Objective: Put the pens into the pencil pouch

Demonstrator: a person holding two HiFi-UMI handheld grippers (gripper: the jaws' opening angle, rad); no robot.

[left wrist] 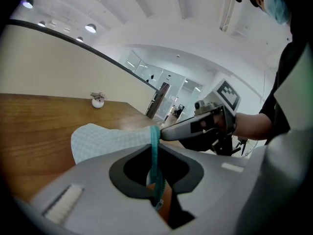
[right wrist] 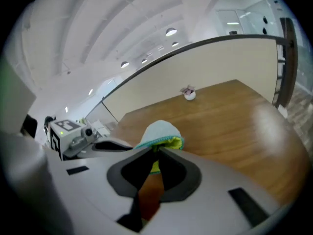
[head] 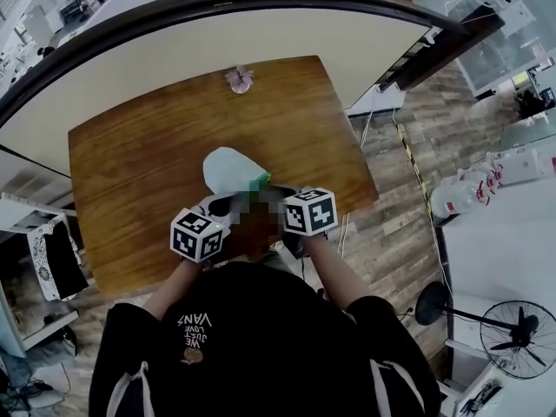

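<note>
Together left tool (left wrist: 155, 180), right tool (right wrist: 155, 163) pinch pencil pouch (head: 228, 170), tilted downward.

An open-plan office: glass partitions (left wrist: 171, 82), ceiling downlights (left wrist: 91, 28), fan (head: 519, 337).

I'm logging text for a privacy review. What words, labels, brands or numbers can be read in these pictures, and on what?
"WE JUST LOVE VANS": printed on the person's black shirt, upside down in the head view.
Marker cubes: black-and-white square patterns only, no words.
Pencil pouch: no print visible.
Background things: too small or blurred to read.
</note>
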